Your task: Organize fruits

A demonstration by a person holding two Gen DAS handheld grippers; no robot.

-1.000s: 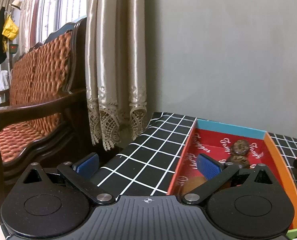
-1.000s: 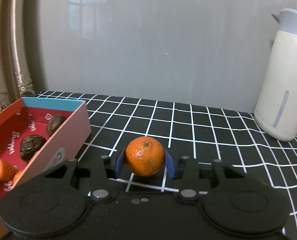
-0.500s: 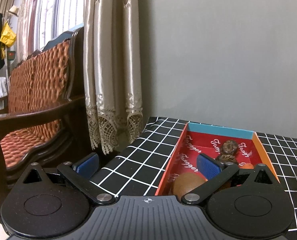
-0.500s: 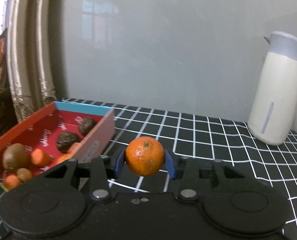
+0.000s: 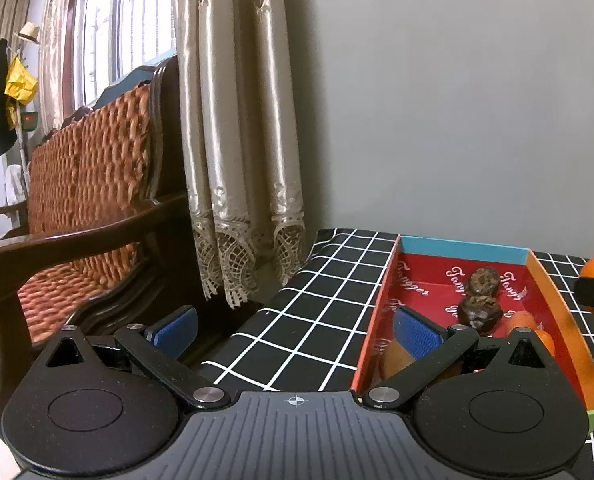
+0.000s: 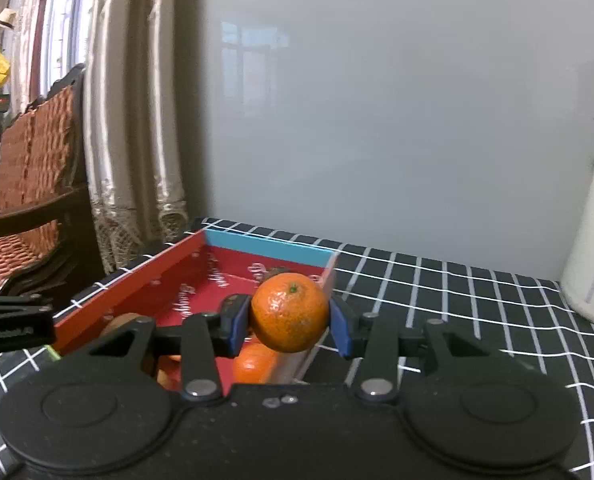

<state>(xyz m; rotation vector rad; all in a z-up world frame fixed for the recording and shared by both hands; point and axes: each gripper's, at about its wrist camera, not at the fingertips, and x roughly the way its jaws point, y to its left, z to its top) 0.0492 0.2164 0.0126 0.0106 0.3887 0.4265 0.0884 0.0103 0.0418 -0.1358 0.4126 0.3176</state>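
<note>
The left hand-held gripper (image 5: 295, 330) stands with its blue-padded fingers spread wide and nothing between them. One pad hangs over the black tablecloth with the white grid (image 5: 297, 320); the other reaches over the near left corner of the shallow red cardboard tray with a blue end wall (image 5: 463, 246). Judged from this pose, it waits at the tray's edge, ready to steady it without blocking the opening.

Inside the tray lie two dark wrinkled round fruits (image 5: 483, 282), a brown oval fruit (image 5: 393, 360) at the near end, and small orange fruits (image 5: 523, 320) against the right wall. The fruits lie loosely along the tray floor, leaving open floor at the left.

The right hand-held gripper (image 6: 289, 322) pinches a round orange mandarin (image 6: 289, 312) across its middle, stem up, both blue pads pressing its sides. The side grip keeps the round fruit from rolling out. The mandarin hangs clear of the cloth, just above the tray's right wall (image 6: 329, 276), seemingly on its way in.

A tall white jug (image 6: 593, 240) stands well apart at the far right.
</note>
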